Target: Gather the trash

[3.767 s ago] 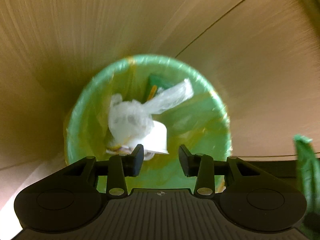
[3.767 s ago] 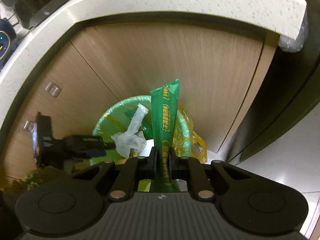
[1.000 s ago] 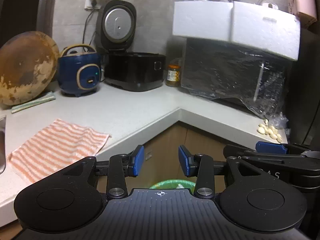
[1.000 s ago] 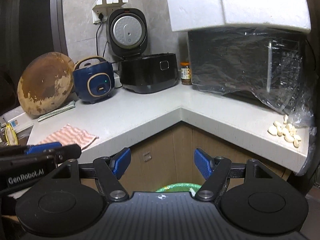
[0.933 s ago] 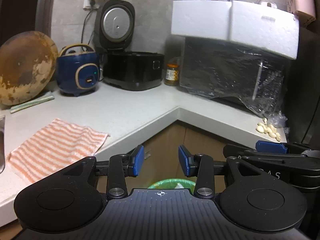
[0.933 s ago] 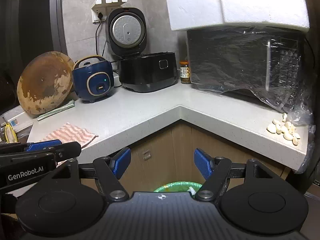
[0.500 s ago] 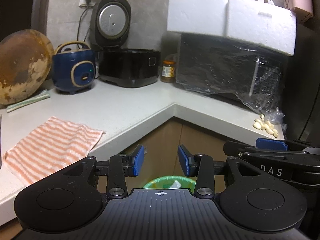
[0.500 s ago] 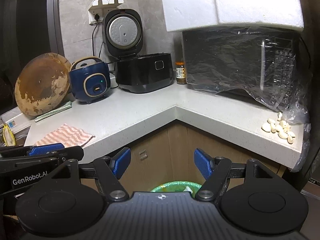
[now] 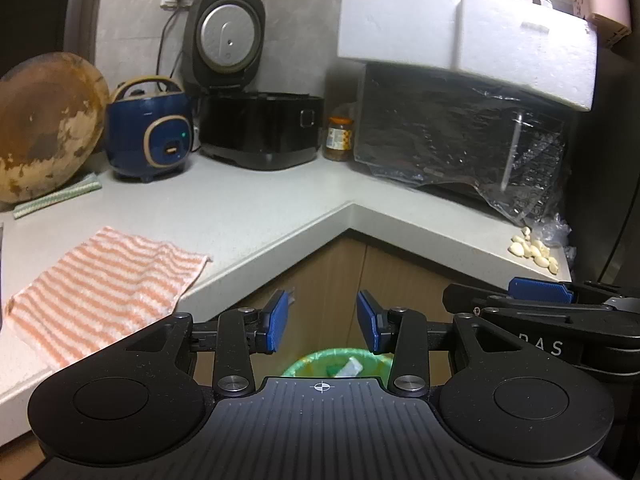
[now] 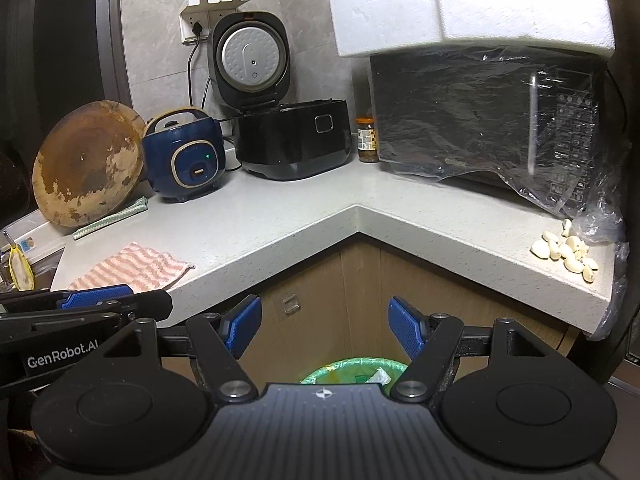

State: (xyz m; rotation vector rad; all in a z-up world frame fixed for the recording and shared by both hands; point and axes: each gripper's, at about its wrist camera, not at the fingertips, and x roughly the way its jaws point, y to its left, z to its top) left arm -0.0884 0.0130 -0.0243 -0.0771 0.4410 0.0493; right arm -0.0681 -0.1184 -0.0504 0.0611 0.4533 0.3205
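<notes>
A trash bin with a green liner (image 9: 308,362) stands on the floor below the counter corner, with white and green trash inside; it also shows in the right wrist view (image 10: 352,368). My left gripper (image 9: 323,323) is open and empty, held above and in front of the bin. My right gripper (image 10: 325,322) is open wider and empty, also above the bin. The right gripper's body shows at the right of the left wrist view (image 9: 536,312); the left gripper's body shows at the left of the right wrist view (image 10: 80,304).
An L-shaped white counter (image 9: 256,208) carries a striped orange cloth (image 9: 96,276), a blue rice cooker (image 9: 150,146), a black open cooker (image 9: 260,136), a plastic-wrapped microwave (image 9: 460,136) under foam boxes, a jar (image 9: 339,138), garlic cloves (image 9: 534,250) and a round wooden board (image 9: 44,124). Wooden cabinet doors (image 10: 360,292) stand behind the bin.
Both grippers have drawn back and up a little from the counter, so more of the bin shows. 3.8 s ago the right gripper held a green packet over the bin; now it is empty.
</notes>
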